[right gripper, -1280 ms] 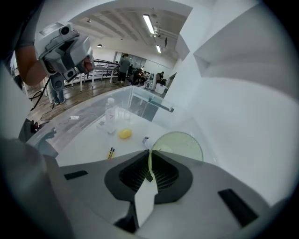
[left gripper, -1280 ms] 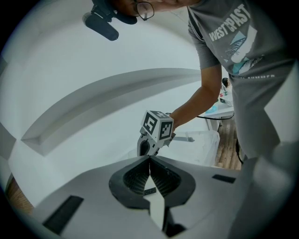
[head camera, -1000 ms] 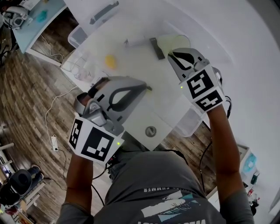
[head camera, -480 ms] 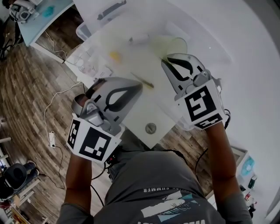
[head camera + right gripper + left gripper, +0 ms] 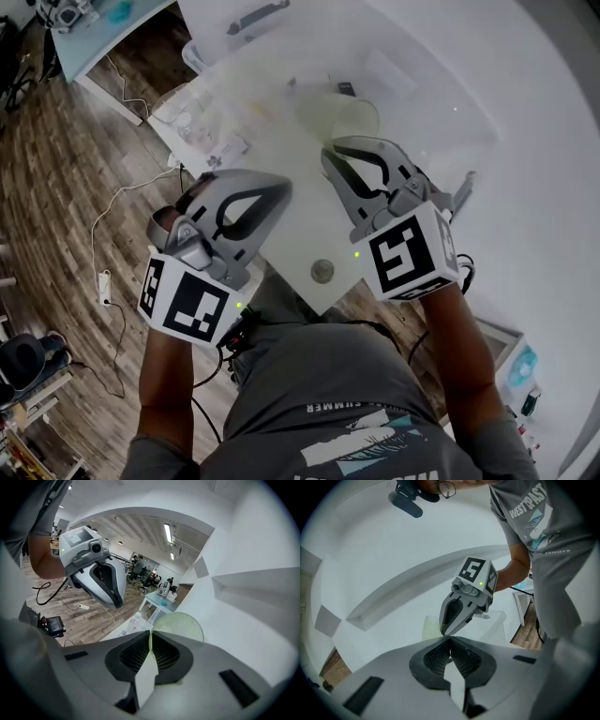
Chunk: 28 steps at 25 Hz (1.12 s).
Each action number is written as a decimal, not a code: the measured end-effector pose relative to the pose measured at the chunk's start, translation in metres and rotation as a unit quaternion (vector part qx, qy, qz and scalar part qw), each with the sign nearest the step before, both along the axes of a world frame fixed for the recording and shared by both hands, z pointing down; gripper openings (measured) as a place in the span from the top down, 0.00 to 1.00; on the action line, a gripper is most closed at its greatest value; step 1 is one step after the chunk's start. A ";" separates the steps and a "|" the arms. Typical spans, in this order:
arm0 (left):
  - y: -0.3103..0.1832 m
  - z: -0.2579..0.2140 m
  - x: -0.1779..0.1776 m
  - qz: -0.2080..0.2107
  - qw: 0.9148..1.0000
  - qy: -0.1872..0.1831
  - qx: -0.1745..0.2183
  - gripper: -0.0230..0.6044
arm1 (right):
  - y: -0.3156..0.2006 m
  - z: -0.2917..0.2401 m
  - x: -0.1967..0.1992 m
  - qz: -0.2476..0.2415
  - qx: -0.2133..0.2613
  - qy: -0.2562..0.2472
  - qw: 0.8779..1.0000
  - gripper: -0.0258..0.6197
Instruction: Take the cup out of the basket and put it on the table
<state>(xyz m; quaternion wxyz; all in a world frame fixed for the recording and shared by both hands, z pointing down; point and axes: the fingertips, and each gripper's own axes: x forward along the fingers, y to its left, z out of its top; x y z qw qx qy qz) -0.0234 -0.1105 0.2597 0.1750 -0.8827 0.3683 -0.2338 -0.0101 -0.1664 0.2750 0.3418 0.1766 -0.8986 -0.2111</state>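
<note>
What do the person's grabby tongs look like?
Both are grey plastic with dark ribbed pads. The left tongs and right tongs each carry a white cube with black square markers and a green light. The person wears a grey T-shirt.

A wood-plank floor [image 5: 56, 178] in brown and grey tones is observed beneath and to the left of a white table [image 5: 300, 234]. A white cable [image 5: 117, 220] is laid loosely across the floor and runs toward a white power strip [image 5: 103, 279]. A second desk [image 5: 103, 37] with a pale blue top is noted at the upper left, well apart from the table. A black office chair [image 5: 19, 361] is partly seen at the lower left edge. A plain white wall [image 5: 534, 159] is recorded on the right. In the right gripper view an open-plan room is shown, lit by ceiling strip lights [image 5: 167, 532], with a further desk [image 5: 159, 603] in the distance.
</note>
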 end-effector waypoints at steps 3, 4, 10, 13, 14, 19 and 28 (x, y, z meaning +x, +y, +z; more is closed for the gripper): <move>0.007 0.003 -0.007 -0.012 1.000 0.001 -0.002 0.95 | 0.016 0.006 -0.011 -0.018 -0.002 0.001 1.000 0.91; 0.010 0.004 -0.009 -0.015 1.000 0.002 -0.003 0.95 | 0.021 0.009 -0.014 -0.024 -0.003 0.002 1.000 0.91; 0.021 0.017 -0.025 -0.036 0.999 0.001 -0.013 0.95 | 0.044 0.030 -0.031 -0.051 -0.014 0.015 0.998 0.91; 0.026 0.022 -0.032 -0.046 0.999 0.008 -0.015 0.95 | 0.051 0.036 -0.037 -0.059 -0.017 0.019 0.998 0.91; 0.028 0.023 -0.034 -0.050 0.999 0.009 -0.016 0.95 | 0.053 0.038 -0.039 -0.062 -0.017 0.020 0.998 0.91; 0.036 0.029 -0.044 -0.068 0.997 0.013 -0.022 0.95 | 0.067 0.051 -0.049 -0.082 -0.027 0.028 0.996 0.91; 0.045 0.053 -0.061 -0.096 0.994 0.022 -0.045 0.95 | 0.080 0.092 -0.060 -0.106 -0.057 0.054 0.991 0.91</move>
